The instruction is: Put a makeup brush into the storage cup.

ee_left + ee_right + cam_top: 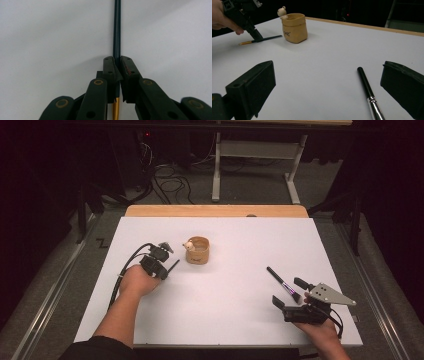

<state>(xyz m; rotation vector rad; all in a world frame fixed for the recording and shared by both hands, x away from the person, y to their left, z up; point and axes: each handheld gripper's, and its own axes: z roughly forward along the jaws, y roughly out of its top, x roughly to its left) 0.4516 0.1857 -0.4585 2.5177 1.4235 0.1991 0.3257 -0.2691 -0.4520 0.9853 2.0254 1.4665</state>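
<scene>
Right gripper (289, 296), nearest the camera at 5 o'clock on the white table (240, 270), stood with its jaws wide apart and held nothing; a black brush (283, 283) with a silver ferrule lay between them, touching neither. Left gripper (167, 268), at 9 o'clock, had its jaws clamped on a slim dark pencil (117, 30) with a gold end, which lay flat on the table. Tan cup (198, 250) bearing a small figure stood just beyond, at 11 o'clock.
</scene>
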